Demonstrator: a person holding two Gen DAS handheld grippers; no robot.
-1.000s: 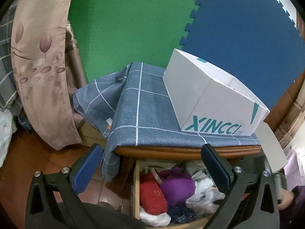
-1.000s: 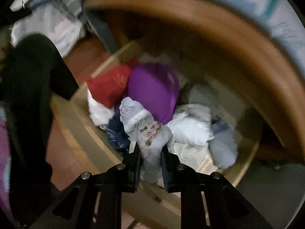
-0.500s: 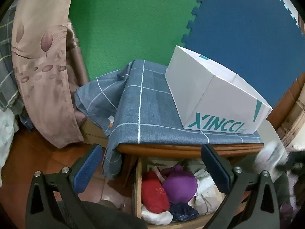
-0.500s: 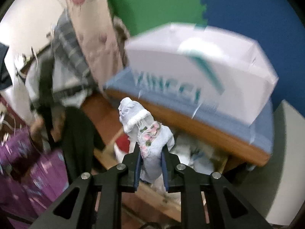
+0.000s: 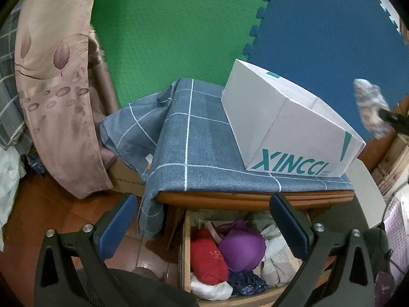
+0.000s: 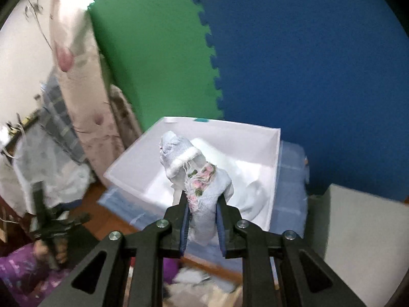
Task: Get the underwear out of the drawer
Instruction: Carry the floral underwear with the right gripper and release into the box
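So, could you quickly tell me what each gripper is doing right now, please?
Left gripper: open, holding nothing.
Right gripper: closed on the pale floral underwear.

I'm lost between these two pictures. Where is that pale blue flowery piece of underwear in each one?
Left wrist view: the pale blue floral underwear shows blurred at the far right edge, above and right of the white XINCCI box.
Right wrist view: it is at the centre, pinched in the right gripper, in front of the box's open top.
Shared landmark: the white XINCCI box on the blue checked cloth.
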